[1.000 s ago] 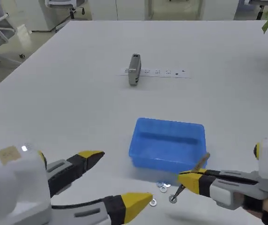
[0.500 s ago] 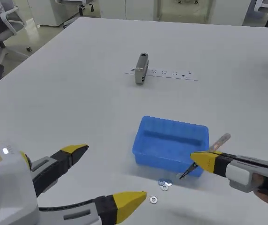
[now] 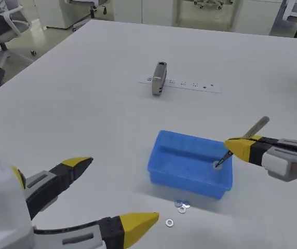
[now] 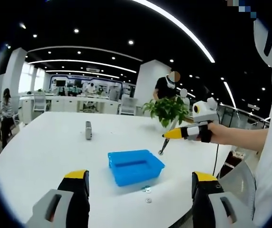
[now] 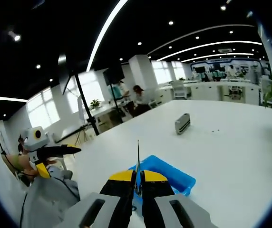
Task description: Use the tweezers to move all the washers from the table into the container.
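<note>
A blue container (image 3: 190, 162) sits on the white table (image 3: 86, 104). My right gripper (image 3: 231, 147) is shut on thin tweezers (image 3: 223, 158), whose tips hang over the container's right part with what looks like a small washer (image 3: 217, 165) pinched in them. Loose washers (image 3: 181, 206) lie on the table just in front of the container, one more (image 3: 169, 222) nearer to me. My left gripper (image 3: 124, 188) stands open and unladen at the lower left. From the left gripper (image 4: 140, 175) view, the container (image 4: 135, 166) lies ahead. The right gripper (image 5: 137, 176) view looks along the tweezers (image 5: 138, 159).
A white power strip (image 3: 190, 84) with a grey adapter (image 3: 159, 78) plugged into it lies further back on the table. Office chairs (image 3: 13, 26) and a person stand past the far left edge. A potted plant (image 4: 167, 110) stands at the table's right end.
My right gripper rose from the loose washers and moved back over the container with the tweezers; one washer left the table. The left gripper stayed open, drifting slightly. The head camera shifted.
</note>
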The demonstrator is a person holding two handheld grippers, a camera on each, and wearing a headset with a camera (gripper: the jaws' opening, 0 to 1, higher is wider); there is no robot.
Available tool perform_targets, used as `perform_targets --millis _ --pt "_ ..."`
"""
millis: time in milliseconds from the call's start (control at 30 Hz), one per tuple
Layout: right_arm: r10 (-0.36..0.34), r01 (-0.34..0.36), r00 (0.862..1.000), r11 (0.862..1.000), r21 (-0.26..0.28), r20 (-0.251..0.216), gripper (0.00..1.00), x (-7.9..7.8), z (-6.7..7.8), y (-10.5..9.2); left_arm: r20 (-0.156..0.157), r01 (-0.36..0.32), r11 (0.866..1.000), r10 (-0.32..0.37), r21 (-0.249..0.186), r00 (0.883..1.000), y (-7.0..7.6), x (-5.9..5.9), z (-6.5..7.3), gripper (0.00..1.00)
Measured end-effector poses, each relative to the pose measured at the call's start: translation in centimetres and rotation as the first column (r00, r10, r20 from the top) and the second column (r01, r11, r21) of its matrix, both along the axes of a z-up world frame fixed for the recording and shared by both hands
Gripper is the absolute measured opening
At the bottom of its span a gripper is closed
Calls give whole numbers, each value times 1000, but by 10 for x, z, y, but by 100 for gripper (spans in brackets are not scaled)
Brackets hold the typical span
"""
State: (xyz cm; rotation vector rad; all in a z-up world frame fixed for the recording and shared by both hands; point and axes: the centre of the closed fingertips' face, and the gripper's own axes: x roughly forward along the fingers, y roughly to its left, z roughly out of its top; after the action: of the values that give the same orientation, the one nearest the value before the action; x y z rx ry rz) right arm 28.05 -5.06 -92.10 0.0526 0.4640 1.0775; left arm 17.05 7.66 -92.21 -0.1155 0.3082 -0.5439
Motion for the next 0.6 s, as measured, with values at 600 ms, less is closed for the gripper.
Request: perform_targets --millis 600 --pt "25 -22 999 990 -142 21 1 36 -38 -1 31 -40 995 37 92 999 9 -2 3 98"
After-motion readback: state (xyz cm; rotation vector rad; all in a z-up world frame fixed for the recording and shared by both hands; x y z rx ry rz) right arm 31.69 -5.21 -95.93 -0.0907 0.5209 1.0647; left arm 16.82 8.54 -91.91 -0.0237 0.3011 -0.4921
